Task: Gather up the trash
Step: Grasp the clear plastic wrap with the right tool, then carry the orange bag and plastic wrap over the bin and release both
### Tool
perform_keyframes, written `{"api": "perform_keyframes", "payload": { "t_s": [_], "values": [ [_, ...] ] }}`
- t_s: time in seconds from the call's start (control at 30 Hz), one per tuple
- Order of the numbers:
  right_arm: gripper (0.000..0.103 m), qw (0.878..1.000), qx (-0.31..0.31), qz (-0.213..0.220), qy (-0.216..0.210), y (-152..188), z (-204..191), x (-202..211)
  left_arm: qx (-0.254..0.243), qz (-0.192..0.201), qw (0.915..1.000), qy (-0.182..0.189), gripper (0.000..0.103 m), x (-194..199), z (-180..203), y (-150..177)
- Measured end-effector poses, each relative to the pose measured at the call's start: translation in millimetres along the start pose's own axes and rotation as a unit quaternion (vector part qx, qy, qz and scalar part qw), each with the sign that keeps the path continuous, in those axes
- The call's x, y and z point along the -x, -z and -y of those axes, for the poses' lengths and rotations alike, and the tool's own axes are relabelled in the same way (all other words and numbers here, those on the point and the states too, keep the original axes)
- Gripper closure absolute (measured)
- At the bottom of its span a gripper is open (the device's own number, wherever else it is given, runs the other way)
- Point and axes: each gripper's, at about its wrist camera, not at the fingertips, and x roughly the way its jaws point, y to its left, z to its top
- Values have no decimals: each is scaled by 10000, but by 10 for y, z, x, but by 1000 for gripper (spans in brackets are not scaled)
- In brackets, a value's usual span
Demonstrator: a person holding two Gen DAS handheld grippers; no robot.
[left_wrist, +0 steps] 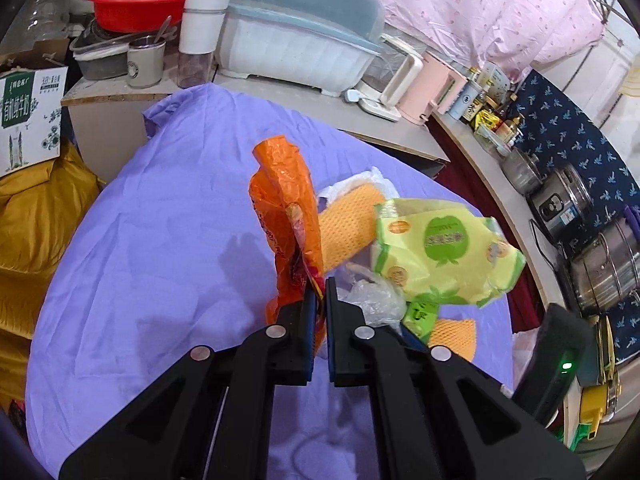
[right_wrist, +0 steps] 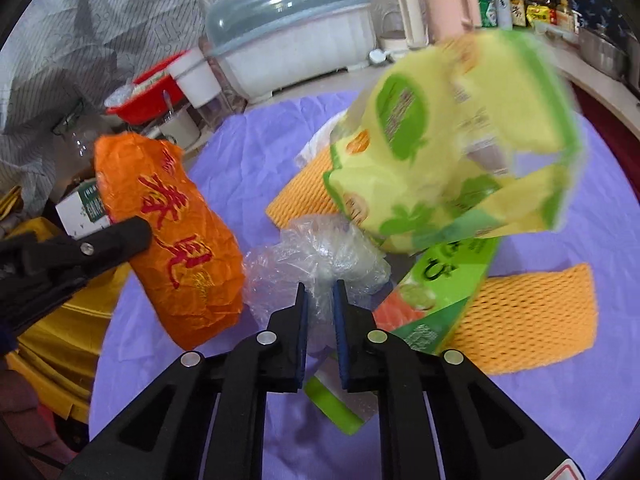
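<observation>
My left gripper is shut on an orange plastic bag with red characters, held upright above the purple cloth; the bag also shows in the right wrist view. My right gripper is shut on crumpled clear plastic, with a yellow-green bag lifted and blurred beside it. The yellow-green bag and clear plastic also show in the left wrist view. Orange foam nets and a green wrapper lie on the cloth.
The purple cloth covers the table. Behind it stand a lidded dish rack, a red basin, a white jar, kettles and steel pots. A yellow sack sits at the left.
</observation>
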Motion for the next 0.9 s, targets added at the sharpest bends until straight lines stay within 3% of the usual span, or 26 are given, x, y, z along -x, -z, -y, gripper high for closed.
{"api": "perform_keyframes", "payload": {
  "t_s": [0.43,0.9],
  "values": [
    [91,9943,-315,992,239,104,400,1354,-725,340,9950,603,99,638,1004,314],
    [91,9726,-1162,1741,1012,562,1618,2580,-1724,171,9774,1214,99,722,2436,905]
  ]
}}
